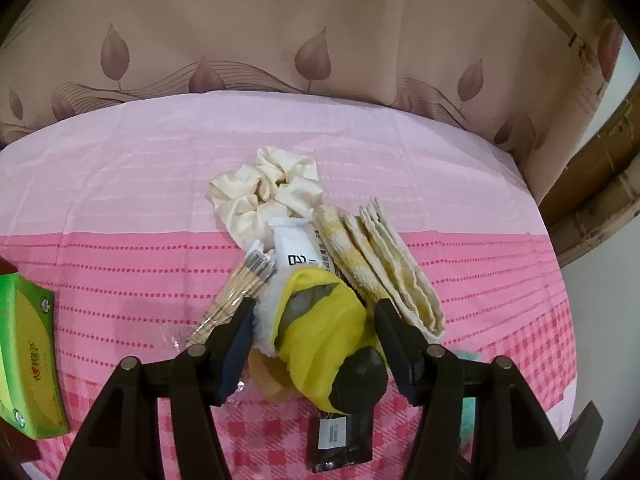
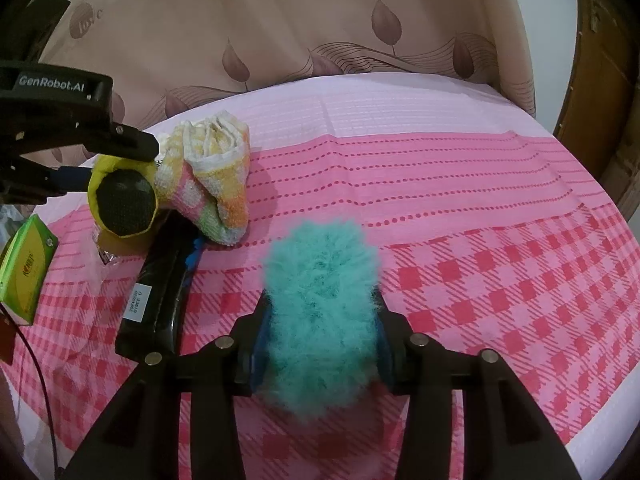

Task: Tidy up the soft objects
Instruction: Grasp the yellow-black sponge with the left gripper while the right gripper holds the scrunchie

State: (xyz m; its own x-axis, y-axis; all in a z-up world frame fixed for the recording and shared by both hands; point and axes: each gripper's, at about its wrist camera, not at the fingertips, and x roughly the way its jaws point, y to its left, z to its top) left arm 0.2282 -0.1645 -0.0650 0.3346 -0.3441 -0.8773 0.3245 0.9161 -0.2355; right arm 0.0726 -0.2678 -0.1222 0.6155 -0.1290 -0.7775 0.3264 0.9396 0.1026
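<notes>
Right hand-held gripper (image 2: 320,344) tilted down, clasping teal fluffy toy (image 2: 320,316), left hand-held gripper (image 1: 316,320) spread around yellow pouch (image 1: 320,316)

From my left wrist view the green box (image 1: 28,356) at nine o'clock runs off the edge. The yellow toy (image 1: 320,328) covers the dark packet (image 1: 340,440) and white sachet (image 1: 298,246); the sachet's print is unreadable.
</notes>
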